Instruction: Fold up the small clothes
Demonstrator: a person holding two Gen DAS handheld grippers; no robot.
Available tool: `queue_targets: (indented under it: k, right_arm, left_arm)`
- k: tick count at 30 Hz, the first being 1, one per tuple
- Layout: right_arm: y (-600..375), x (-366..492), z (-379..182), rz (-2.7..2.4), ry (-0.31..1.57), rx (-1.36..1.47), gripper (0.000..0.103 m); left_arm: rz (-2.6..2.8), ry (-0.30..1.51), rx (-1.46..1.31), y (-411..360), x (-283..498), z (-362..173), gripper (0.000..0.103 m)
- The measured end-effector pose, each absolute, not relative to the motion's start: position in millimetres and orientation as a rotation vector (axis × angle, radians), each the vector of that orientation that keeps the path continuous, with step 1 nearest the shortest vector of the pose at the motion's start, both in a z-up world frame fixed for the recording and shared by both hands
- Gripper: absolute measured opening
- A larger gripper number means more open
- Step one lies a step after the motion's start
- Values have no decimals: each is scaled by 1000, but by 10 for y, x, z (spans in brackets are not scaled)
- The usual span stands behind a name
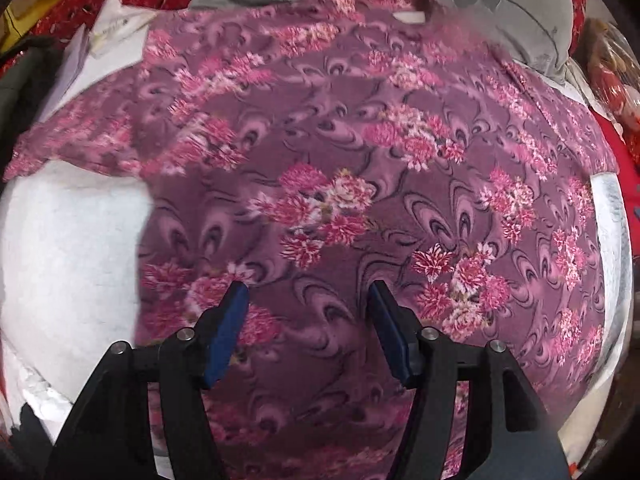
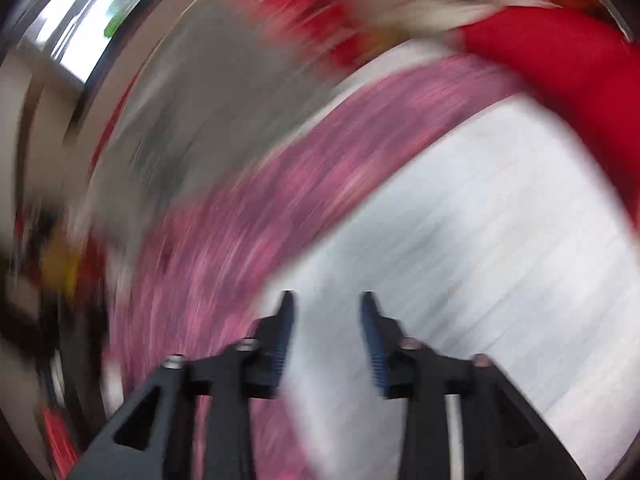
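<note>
left gripper (image 1: 308, 286) hangs over the floral purple top (image 1: 340, 184) with its blue pads apart and nothing between them; we see only cloth below the gap, not pinched. our right gripper (image 2: 326, 296) also has its jaws parted and empty, poised over the bare white work surface (image 2: 480, 220), though its view is badly smeared by motion.

the top lies spread flat on that white surface (image 1: 72, 240), its neckline with a white label at the far edge, a sleeve reaching out toward the far left, the hem nearest us. its long axis runs away from us, near edge to far edge.

what matters next, we judge: the left gripper is directly above the body of the garment, while for the right one the pink cloth (image 2: 224, 240) lies off to its left, apart from the pads. so the left hand is nearer, and the right must come leftward to reach an edge before any fold.
</note>
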State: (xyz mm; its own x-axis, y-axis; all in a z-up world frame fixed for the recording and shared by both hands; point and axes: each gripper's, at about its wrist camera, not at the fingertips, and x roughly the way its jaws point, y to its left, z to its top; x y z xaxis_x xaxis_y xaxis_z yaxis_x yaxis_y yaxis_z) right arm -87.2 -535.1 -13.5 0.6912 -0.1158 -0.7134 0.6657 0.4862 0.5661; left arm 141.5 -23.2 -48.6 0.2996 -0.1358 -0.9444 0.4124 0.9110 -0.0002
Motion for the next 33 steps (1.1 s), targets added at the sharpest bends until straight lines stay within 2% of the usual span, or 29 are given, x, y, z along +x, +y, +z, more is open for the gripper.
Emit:
queue_targets:
  k: [4,9,12,13,15,16,17,19,21,28,33]
  right_arm:
    - [-6497,-1044,-413,-726,519,1208,47]
    - [-6960,-750,-791,-733,408,1393,48]
    - [-7118,-498,-791,-772,398,1327,62]
    - [-7168,-413,-800,-765,401,1319,62]
    - [-7182,-337,-782,-789,404,1286,55]
    - [-7175,-317,-724,-809,412,1233,32]
    - [-7170,-356,-668,-815,424,1200,13]
    - [-7151,-411,-536,-839,413,1138,11]
    - [-7087,-519,-318,-849,342,1062,4]
    - [-6753,-299,83,-742,418,908,4]
    - [-6121,181,245,-550,475,845,4]
  left_arm:
    - [-382,1184,272,-258,1403,-513,70]
    - [-406,1207,279,-267,1456,-518,72]
    - [-422,1221,274,-250,1497,-503,72]
    - [-426,1224,272,-250,1515,-489,72]
    - [-426,1216,273,-278,1682,-441,72]
    - [-425,1198,271,-304,1758,-384,72]
    - [-426,1179,263,-324,1830,-331,72]
    - [-420,1142,241,-361,2011,-237,72]
    - [-396,1131,202,-381,2225,-212,72]
    - [-363,1231,78,-405,2545,-509,72]
    - [-387,1217,65,-383,2539,-504,72]
